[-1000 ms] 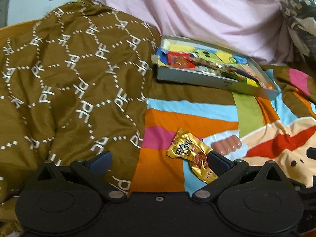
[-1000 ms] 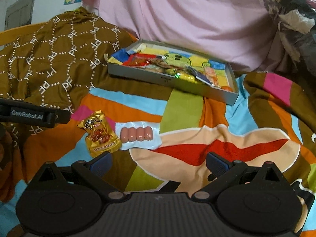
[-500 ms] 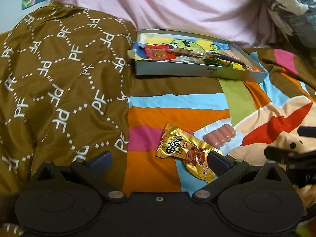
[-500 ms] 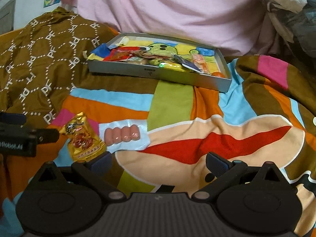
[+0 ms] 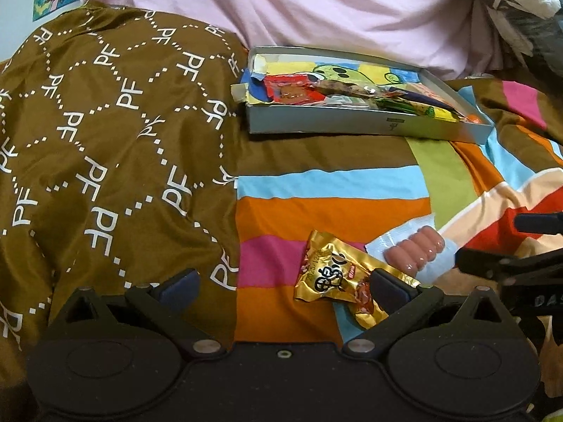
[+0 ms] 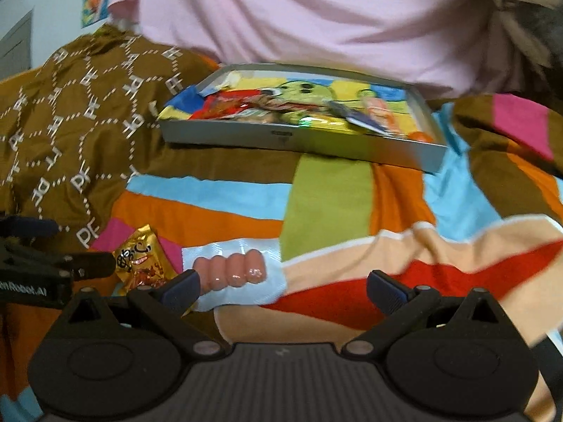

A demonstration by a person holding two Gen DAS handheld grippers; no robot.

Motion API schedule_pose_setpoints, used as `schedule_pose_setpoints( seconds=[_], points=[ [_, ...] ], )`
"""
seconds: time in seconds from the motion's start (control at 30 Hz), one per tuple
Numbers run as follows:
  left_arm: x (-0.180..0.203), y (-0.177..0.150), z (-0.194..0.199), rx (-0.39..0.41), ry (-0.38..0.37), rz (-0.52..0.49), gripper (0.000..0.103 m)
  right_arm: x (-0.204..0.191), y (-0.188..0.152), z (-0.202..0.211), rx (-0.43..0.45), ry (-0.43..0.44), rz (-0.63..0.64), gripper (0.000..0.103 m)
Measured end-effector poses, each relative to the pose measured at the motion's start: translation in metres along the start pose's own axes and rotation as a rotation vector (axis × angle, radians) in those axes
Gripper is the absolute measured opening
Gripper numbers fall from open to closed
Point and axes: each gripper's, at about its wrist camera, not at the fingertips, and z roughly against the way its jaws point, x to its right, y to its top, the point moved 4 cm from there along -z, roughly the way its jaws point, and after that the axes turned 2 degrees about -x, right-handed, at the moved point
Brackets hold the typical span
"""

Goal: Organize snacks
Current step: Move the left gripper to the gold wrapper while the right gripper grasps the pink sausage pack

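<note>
A gold snack packet [image 5: 337, 276] [image 6: 140, 262] lies on the striped bedspread, beside a clear pack of small pink sausages [image 5: 415, 249] [image 6: 230, 270]. My left gripper [image 5: 283, 286] is open just above the bedspread, its right finger over the gold packet's near end. My right gripper [image 6: 283, 285] is open too, its left finger at the sausage pack's left end. Farther back sits a shallow grey box [image 5: 352, 125] [image 6: 299, 139] holding several snack packets. Each gripper shows at the edge of the other's view.
A brown patterned quilt [image 5: 105, 140] is bunched on the left. Pink fabric [image 5: 316, 7] rises behind the box, and dark crumpled cloth [image 5: 520, 10] fills the far right corner.
Both grippers have moved forward and down toward the two loose snacks. The right gripper has shifted left, so the sausage pack now sits at its left finger. Both have stayed open.
</note>
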Motion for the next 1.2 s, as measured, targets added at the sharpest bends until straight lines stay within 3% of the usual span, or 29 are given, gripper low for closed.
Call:
schedule_pose_setpoints(
  seconds=[0.3,0.73,1.07,1.2],
  points=[
    [-0.009,0.004,-0.014,-0.016,-0.005,0.052,0.102,0.001,0.002,-0.037,-0.058,0.1,-0.032,0.103],
    [-0.009,0.004,-0.016,-0.009,-0.005,0.048,0.102,-0.014,-0.003,-0.051,-0.082,0.088,0.048,0.101],
    [0.0,0.005,-0.012,0.015,-0.021,-0.006,0.102,-0.009,0.0,-0.042,-0.108,0.068,0.094,0.082],
    [0.01,0.005,-0.013,0.025,-0.067,-0.056,0.102,-0.005,0.0,-0.038,-0.126,0.055,0.099,0.081]
  ],
)
